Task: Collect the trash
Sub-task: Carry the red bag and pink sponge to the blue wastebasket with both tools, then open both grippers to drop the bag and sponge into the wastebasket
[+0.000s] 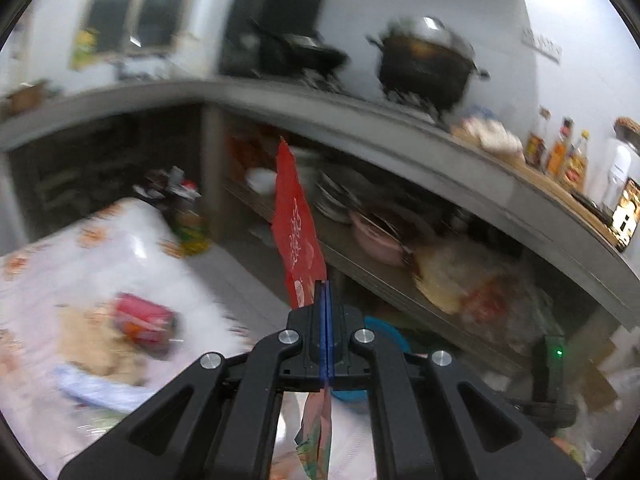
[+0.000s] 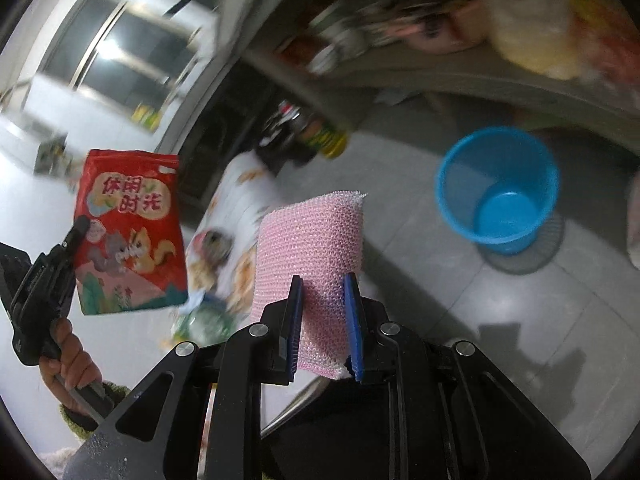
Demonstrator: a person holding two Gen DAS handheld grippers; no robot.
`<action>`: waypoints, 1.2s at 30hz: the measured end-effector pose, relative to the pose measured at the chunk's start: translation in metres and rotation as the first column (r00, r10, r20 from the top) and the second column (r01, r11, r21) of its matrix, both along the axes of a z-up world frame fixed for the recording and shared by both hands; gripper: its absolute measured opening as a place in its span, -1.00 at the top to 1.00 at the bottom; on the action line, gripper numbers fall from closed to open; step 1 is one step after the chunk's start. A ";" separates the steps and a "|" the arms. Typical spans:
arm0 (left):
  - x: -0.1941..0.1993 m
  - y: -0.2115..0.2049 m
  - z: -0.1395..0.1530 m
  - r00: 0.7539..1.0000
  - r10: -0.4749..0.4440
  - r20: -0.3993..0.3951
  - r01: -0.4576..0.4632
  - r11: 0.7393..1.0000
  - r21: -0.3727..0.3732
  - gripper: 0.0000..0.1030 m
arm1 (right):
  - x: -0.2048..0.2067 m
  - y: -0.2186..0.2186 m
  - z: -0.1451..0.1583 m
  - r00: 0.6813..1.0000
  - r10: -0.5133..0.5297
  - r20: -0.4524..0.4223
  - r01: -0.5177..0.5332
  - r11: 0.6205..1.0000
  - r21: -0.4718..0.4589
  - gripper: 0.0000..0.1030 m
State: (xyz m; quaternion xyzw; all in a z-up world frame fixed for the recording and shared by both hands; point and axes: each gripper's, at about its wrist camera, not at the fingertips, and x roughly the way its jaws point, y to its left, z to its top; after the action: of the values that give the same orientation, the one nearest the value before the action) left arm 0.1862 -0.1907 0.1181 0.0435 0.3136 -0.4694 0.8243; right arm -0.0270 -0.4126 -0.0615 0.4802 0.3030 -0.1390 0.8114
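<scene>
The left gripper (image 1: 322, 292) points somewhat downward toward the kitchen shelving, its 2 blue pads pressed flat together and clenched on the red snack bag (image 1: 298, 236). In the right wrist view this same gripper (image 2: 80, 226) rises from the lower left, a hand (image 2: 66, 354) wrapped round its handle, and the bag (image 2: 130, 232) stands upright from its tip, lifted clear above the table.

The right gripper (image 2: 323, 300) also tilts downward, with the blue bin (image 2: 498, 190) ahead of it and to the right on the tiled floor. Its 2 pads stand slightly apart, grasping the pink sponge (image 2: 310, 252) by its lower half; the sponge sticks up between them.

The red snack bag is a flat glossy pouch, torn open at the top, printed with Chinese characters and 2 cartoon squirrels above a green and pink lower band. It hangs well left of the blue bin. The pink sponge is a knitted mesh pad with a white edge; it sits left of the blue bin, nearer than the bag. The blue bin is an upright mesh basket.
</scene>
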 end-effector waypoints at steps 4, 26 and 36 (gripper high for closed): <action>0.012 -0.086 -0.040 0.984 -0.106 -0.140 0.118 0.989 0.085 1.00 | -0.017 -0.034 -0.025 0.993 -0.105 -0.052 0.106 0.994 0.017 0.64; 0.014 -0.320 -0.221 0.943 -0.169 -0.286 0.281 0.864 0.418 0.21 | 0.014 -0.147 -0.152 0.902 -0.328 -0.280 0.330 0.943 -0.040 -0.08; -0.004 -0.281 -0.159 0.953 -0.248 -0.176 0.298 0.877 0.378 0.14 | -0.026 -0.117 -0.129 0.905 -0.334 -0.263 0.327 0.942 -0.073 -0.19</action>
State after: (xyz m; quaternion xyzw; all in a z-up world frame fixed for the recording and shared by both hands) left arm 0.1818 -0.4717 -0.0407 0.2260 0.4433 -0.5088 0.7025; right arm -0.0533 -0.5291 -0.1902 0.4898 0.3235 -0.3429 0.7334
